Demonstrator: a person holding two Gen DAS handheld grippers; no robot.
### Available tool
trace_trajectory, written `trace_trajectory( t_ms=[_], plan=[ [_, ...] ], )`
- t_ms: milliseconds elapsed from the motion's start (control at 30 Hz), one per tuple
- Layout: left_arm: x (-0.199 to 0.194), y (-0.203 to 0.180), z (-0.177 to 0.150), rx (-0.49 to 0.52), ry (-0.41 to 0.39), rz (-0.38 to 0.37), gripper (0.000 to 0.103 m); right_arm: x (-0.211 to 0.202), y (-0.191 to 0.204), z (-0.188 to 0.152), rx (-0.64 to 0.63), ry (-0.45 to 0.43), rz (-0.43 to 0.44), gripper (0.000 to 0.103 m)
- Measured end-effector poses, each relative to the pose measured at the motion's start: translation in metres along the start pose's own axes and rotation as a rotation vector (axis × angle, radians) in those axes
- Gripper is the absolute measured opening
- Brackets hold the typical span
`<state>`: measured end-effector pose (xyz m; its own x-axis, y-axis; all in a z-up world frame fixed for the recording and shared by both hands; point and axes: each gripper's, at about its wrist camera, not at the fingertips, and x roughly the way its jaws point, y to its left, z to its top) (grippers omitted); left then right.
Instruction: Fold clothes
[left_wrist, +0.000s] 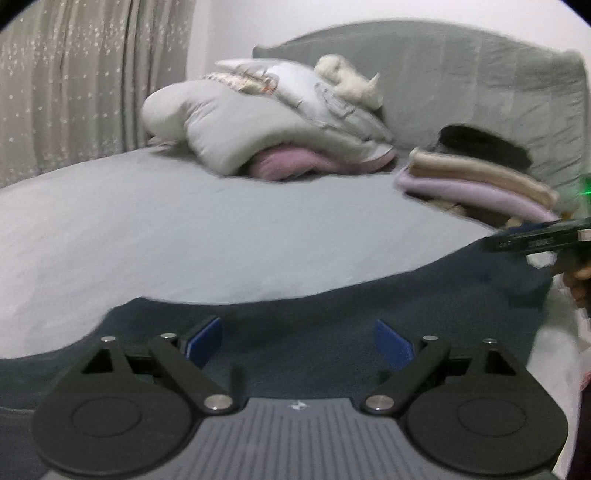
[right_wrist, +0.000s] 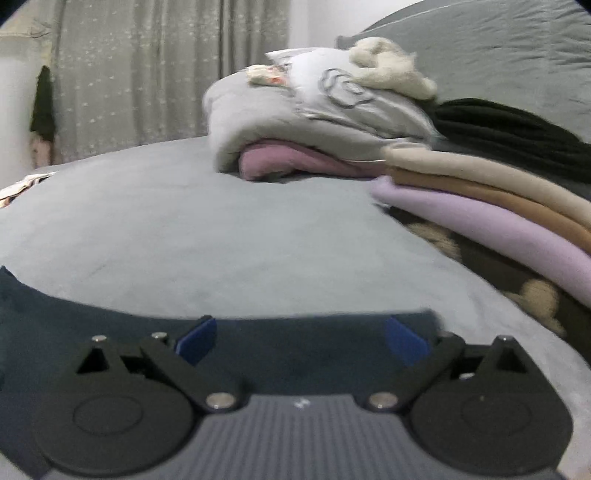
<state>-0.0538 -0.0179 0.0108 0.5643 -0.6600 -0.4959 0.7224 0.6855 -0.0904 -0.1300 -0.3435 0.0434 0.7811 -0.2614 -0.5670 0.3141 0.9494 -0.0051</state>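
Two grippers over a bed, both pointing down toward the pillows.

Left gripper (left_wrist: 298, 341): jaws spread wide, blue pads (left_wrist: 205, 339) apart, nothing between them; dark blue garment (left_wrist: 332, 306) directly beneath.

Right gripper (right_wrist: 303, 339): jaws likewise wide apart, nothing clamped; same dark blue garment (right_wrist: 295, 354) spread flat below, its far edge just past the fingertips. Also seen at the right edge of the left view, in a hand (left_wrist: 581, 280).

Dark blue garment: flat on the near part of the grey bedsheet (right_wrist: 221, 236), edge curving across both views.

Stack of folded clothes (right_wrist: 498, 206): on the right of the bed; beige on top, tan under it, lilac lower, a brown patterned piece at the bottom.

Black garment (right_wrist: 509, 133): behind the stack, against the grey headboard (left_wrist: 461, 74).

Heap of bedding (left_wrist: 266, 122): grey quilt over a pink piece, a cream fluffy item on top.

Grey curtain (right_wrist: 140, 74): far left, behind the bed.
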Motion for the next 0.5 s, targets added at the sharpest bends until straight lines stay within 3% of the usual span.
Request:
trace_trajectory(
  t_ms=[133, 333, 433, 500],
  plan=[
    [0.014, -0.005, -0.017, 0.047, 0.091, -0.006, 0.089, 0.031, -0.004, -0.001, 0.021, 0.066, -0.017, 0.099],
    [0.013, -0.009, -0.019, 0.066, 0.09, -0.004, 0.09, 0.047, -0.064, -0.002, 0.141, 0.063, -0.117, 0.102],
    [0.015, -0.011, -0.016, 0.069, 0.092, -0.003, 0.09, 0.056, -0.09, -0.001, 0.233, 0.066, -0.069, 0.102],
    [0.018, -0.012, -0.013, 0.073, 0.094, 0.001, 0.09, 0.052, -0.092, -0.001, 0.228, 0.053, -0.076, 0.102]
  ],
)
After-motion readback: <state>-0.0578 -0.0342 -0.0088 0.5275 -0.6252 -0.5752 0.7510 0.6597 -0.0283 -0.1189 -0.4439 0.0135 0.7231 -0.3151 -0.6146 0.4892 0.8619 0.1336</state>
